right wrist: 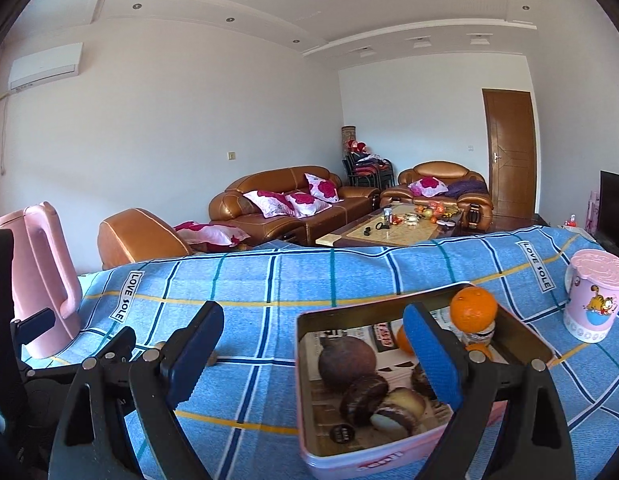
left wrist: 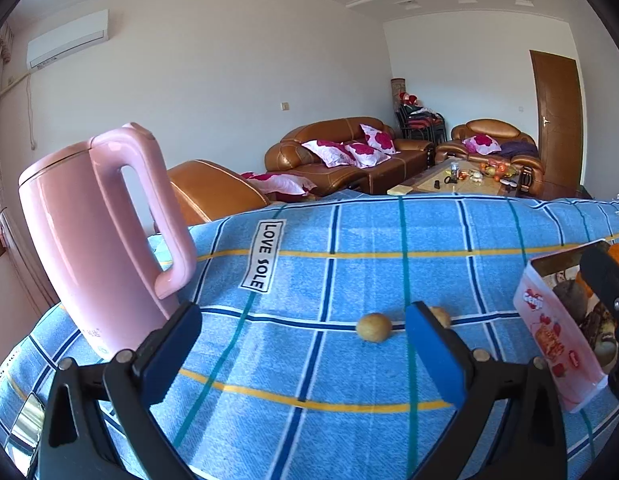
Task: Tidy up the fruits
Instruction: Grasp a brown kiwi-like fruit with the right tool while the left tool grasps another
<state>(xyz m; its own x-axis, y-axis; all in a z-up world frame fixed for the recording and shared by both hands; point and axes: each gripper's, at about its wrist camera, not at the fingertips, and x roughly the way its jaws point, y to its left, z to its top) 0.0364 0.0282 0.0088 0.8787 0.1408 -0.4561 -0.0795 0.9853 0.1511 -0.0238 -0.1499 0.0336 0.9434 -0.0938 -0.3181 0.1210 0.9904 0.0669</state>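
A pink kettle (left wrist: 97, 240) stood upright at the left end of the table (left wrist: 349, 240), on a blue checked cloth (right wrist: 245, 292) with "LOVE SOLE" labels. At the cloth's right end stood a pink lidded mug (right wrist: 595, 294) with a cartoon cat on its side. Beyond the table a brown leather sofa (right wrist: 285, 204) carried white and magenta flowered cushions (right wrist: 297, 200), with a matching armchair (right wrist: 441, 192) beside it. Between them a low coffee table (right wrist: 393, 232) held small cluttered items, too far off to tell. A brown wooden door (right wrist: 509, 152) was closed in the far wall. A white air conditioner (left wrist: 67, 38) hung high on the left wall.
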